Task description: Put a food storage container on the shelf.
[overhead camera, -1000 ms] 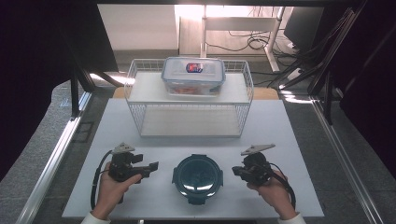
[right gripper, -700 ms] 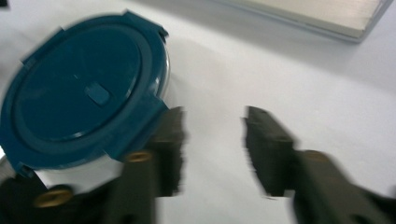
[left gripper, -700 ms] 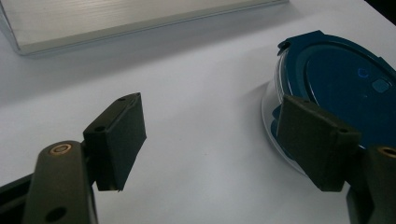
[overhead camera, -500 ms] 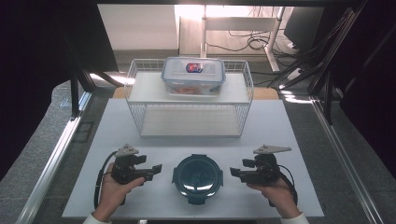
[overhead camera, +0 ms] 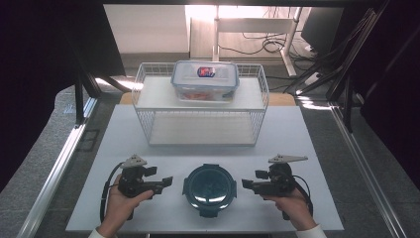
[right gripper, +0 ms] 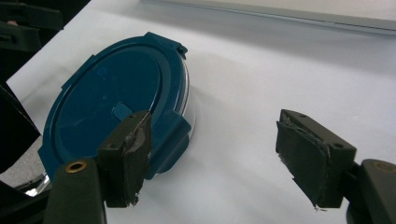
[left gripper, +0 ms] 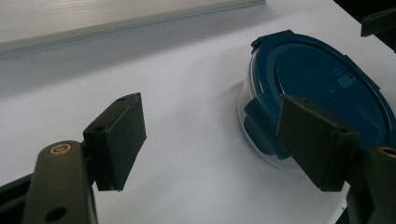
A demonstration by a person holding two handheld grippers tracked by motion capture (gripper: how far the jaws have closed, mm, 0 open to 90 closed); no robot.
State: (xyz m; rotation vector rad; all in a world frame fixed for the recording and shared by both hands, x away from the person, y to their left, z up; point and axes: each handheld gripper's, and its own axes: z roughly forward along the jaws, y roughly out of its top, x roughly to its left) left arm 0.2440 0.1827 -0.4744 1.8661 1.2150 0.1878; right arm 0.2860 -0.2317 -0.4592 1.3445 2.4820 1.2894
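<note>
Round glass container with dark-blue clip lid point(overhead camera: 209, 188) is sitting between left gripper point(overhead camera: 167, 181) and right gripper point(overhead camera: 246, 184); both are gaping wide, empty. Advice: be approaching the side clips squarely.

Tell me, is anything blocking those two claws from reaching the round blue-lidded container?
Nothing visible. The left gripper and right gripper sit on either side of the container, jaws open, with bare white table between. The wire rack stands farther back.
</note>
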